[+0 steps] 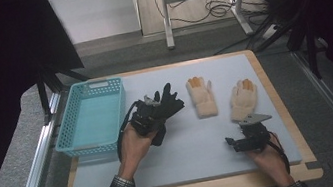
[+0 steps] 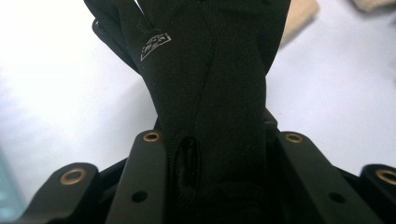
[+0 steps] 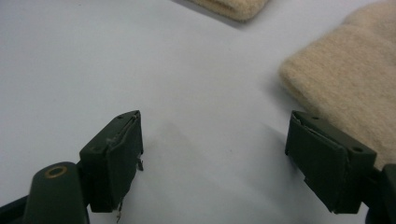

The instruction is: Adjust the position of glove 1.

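At nine o'clock on the table sits a blue basket (image 1: 91, 116), and just beside it toward three o'clock the left gripper (image 1: 153, 110) is clenched on a black glove (image 1: 166, 102), lifted off the mat. Two beige gloves (image 1: 201, 97) lie at twelve to one o'clock; the right gripper (image 1: 242, 138), at four o'clock, has its jaws spread with nothing between them

No readable text; small white logo patch on black glove (image 2: 205, 79) (pattern only, illegible).
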A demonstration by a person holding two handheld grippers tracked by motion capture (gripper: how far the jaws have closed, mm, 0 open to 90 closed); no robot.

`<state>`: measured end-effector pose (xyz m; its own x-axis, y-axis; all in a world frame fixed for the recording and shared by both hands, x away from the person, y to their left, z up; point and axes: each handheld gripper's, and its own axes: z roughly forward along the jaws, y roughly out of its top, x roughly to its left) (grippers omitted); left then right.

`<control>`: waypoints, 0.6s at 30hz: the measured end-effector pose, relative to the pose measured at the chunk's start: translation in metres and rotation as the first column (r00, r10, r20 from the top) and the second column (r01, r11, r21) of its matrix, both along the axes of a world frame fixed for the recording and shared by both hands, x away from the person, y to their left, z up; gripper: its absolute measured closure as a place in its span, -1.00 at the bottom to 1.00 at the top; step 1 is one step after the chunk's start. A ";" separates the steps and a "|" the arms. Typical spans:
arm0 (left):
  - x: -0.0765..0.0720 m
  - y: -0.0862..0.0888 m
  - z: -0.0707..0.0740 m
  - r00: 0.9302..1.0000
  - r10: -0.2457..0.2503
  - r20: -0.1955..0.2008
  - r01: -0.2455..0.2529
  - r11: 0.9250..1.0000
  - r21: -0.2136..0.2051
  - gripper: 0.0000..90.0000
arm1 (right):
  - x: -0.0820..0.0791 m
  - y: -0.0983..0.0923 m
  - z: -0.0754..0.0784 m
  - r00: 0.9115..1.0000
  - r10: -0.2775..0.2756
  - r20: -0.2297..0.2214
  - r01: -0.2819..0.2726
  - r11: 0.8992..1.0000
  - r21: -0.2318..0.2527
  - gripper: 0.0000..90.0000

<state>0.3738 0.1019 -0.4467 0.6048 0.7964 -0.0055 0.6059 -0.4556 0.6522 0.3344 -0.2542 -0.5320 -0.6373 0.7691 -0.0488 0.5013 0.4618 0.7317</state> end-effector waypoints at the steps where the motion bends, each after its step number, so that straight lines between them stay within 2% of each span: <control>1: 0.002 0.002 0.003 1.000 0.007 0.003 -0.007 1.000 0.007 0.52 | 0.000 0.000 0.000 1.000 0.000 0.000 0.000 1.000 0.000 -0.59; 4: 0.005 0.008 0.007 1.000 0.022 0.009 -0.022 1.000 0.021 0.52 | 0.000 0.000 0.000 1.000 0.000 -0.001 0.000 1.000 0.000 -0.59; 6: 0.009 0.018 0.015 0.999 0.046 0.018 -0.046 0.998 0.035 0.51 | 0.000 0.000 0.000 1.000 0.000 -0.001 0.000 1.000 0.001 -0.59; 11: 0.015 0.035 0.024 0.996 0.082 0.025 -0.083 0.996 0.036 0.51 | 0.000 0.000 0.000 1.000 0.001 0.000 -0.001 1.000 0.000 -0.59; 12: 0.018 0.044 0.028 0.994 0.103 0.027 -0.104 0.994 0.036 0.51 | 0.000 0.000 0.000 1.000 0.000 -0.001 0.000 1.000 0.001 -0.59; 13: 0.018 0.044 0.028 0.994 0.103 0.027 -0.104 0.994 0.036 0.51 | 0.000 0.000 0.000 1.000 0.000 -0.001 0.000 1.000 0.001 -0.59; 16: 0.022 0.060 0.035 0.990 0.137 0.033 -0.138 0.990 0.037 0.51 | 0.000 0.000 0.000 1.000 0.000 -0.001 0.000 1.000 0.001 -0.59; 18: 0.026 0.077 0.041 0.984 0.172 0.040 -0.174 0.984 0.046 0.50 | 0.000 0.000 0.000 1.000 0.001 -0.001 -0.001 1.000 0.001 -0.59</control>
